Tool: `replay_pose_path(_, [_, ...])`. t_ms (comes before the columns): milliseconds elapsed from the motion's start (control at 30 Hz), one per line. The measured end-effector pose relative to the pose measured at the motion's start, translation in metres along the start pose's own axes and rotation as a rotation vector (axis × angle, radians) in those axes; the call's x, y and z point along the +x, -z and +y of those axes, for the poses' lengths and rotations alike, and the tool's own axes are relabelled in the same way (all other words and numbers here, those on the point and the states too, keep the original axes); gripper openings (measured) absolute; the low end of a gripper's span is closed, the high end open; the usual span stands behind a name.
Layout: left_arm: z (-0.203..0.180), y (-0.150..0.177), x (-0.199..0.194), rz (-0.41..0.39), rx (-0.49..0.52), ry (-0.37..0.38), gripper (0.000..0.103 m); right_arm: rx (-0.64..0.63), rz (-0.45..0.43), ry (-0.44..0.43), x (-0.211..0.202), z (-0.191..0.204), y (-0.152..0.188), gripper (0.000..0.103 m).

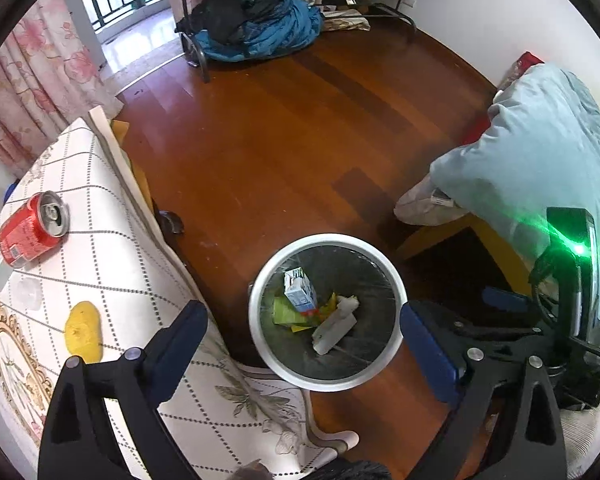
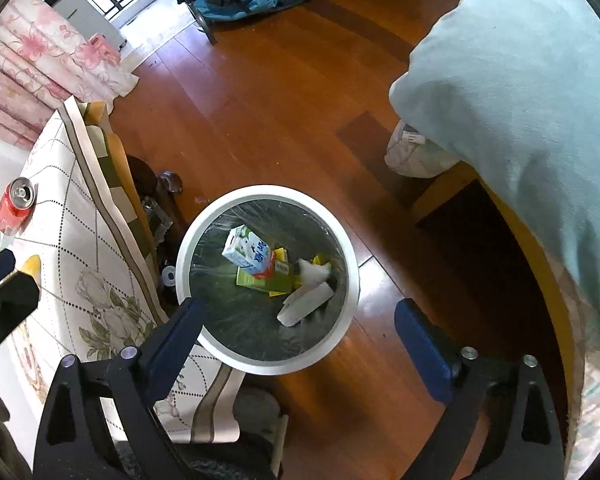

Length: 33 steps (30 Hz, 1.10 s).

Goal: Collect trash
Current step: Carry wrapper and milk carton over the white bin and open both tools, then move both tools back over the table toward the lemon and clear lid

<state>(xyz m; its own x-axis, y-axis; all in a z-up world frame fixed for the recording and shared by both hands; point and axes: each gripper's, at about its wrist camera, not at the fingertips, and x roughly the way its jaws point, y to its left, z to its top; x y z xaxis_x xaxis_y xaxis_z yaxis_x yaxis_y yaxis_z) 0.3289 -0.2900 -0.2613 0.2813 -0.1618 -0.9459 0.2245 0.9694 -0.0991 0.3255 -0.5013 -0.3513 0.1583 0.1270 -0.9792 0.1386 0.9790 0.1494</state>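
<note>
A white round bin [image 1: 260, 344] [image 2: 352, 280] stands on the wood floor beside the table, holding a blue-white milk carton [image 1: 300, 288] [image 2: 248, 254], green and yellow wrappers and crumpled white paper [image 1: 334, 328] [image 2: 306, 304]. On the table lie a red soda can [image 1: 30, 230] [image 2: 15, 204] on its side and a yellow peel [image 1: 83, 331] [image 2: 32, 266]. My left gripper [image 1: 302, 340] hangs open above the bin, nothing between its fingers. My right gripper [image 2: 298, 334] is also open and empty over the bin's near rim.
The table [image 1: 112, 264] [image 2: 80, 248] wears a white checked floral cloth, its edge close to the bin. A bed with a pale blue quilt [image 1: 540, 160] [image 2: 520, 80] fills the right. A clothes rack with a blue and black pile [image 1: 256, 28] stands at the back. Pink curtains [image 1: 32, 92] hang left.
</note>
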Motion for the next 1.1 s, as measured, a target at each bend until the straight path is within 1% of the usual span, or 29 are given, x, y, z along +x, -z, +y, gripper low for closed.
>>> replay_pose_path(233, [0.007,0.007,-0.02,-0.026,-0.007,-0.027,0.099,-0.03,-0.028,0.037,-0.027,0.01,0.008,0.098])
replay_pose_path(333, [0.009,0.008,-0.031,-0.044,-0.012,-0.034,0.099,-0.034,-0.045,0.037,-0.04,0.012,0.01,0.098])
replay_pose_path(533, [0.017,0.009,-0.062,-0.095,-0.028,-0.054,0.099,-0.044,-0.104,0.018,-0.08,0.024,0.011,0.098])
replay_pose_path(700, [0.033,0.008,-0.097,-0.157,-0.06,-0.08,0.099,-0.069,-0.18,-0.025,-0.126,0.049,0.005,0.098])
replay_pose_path(833, [0.061,0.011,-0.127,-0.207,-0.107,-0.126,0.099,-0.095,-0.23,-0.073,-0.154,0.083,0.001,0.099])
replay_pose_path(933, [0.094,0.022,-0.141,-0.229,-0.155,-0.187,0.099,-0.136,-0.24,-0.095,-0.161,0.122,0.001,0.099])
replay_pose_path(1000, [0.126,0.038,-0.142,-0.22,-0.208,-0.236,0.099,-0.171,-0.225,-0.094,-0.153,0.154,0.003,0.099])
replay_pose_path(1067, [0.154,0.054,-0.137,-0.196,-0.257,-0.271,0.099,-0.19,-0.194,-0.117,-0.137,0.183,0.004,0.099])
replay_pose_path(1100, [0.174,0.066,-0.129,-0.17,-0.296,-0.291,0.099,-0.199,-0.171,-0.129,-0.125,0.2,0.004,0.099])
